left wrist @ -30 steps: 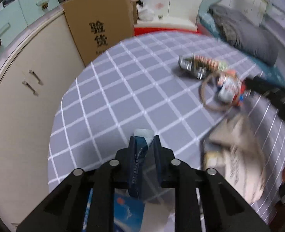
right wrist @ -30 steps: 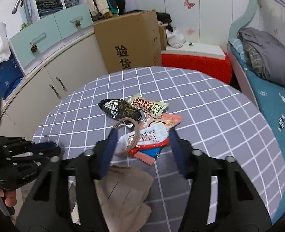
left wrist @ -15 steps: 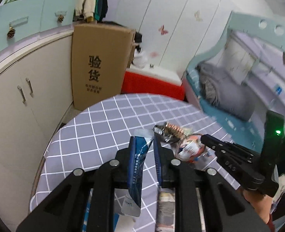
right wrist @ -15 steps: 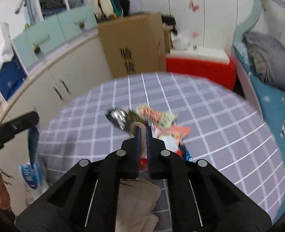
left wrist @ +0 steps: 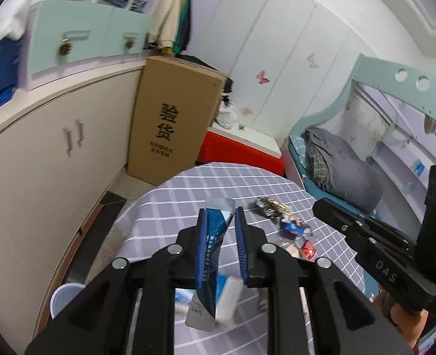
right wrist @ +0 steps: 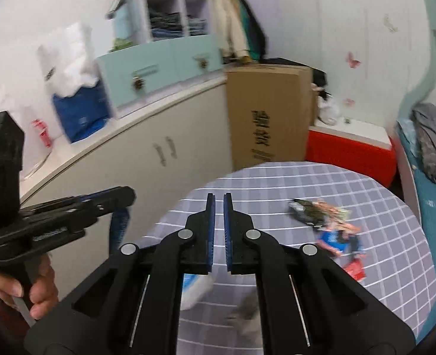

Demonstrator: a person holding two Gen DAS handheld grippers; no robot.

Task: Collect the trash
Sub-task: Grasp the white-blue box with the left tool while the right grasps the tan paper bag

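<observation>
Bedroom clutter frames a round table (left wrist: 188, 189) under a grey checked cloth, with one tall cardboard box (left wrist: 173, 124) and one red chest (left wrist: 241, 148) behind it. Several snack wrappers (right wrist: 330, 222) lie bunched near its far right edge; blur prevents an exact count. Both handheld tools hang above the tabletop, angled downward. One blue wrapper (left wrist: 215, 245) hangs pinched in the left gripper (left wrist: 220, 216), clear of the cloth. Beside it, the right gripper (right wrist: 219, 204) is clenched with nothing between its pads, its jaws having just snapped closed. One white cup (left wrist: 67, 295) sits low beside the table.
</observation>
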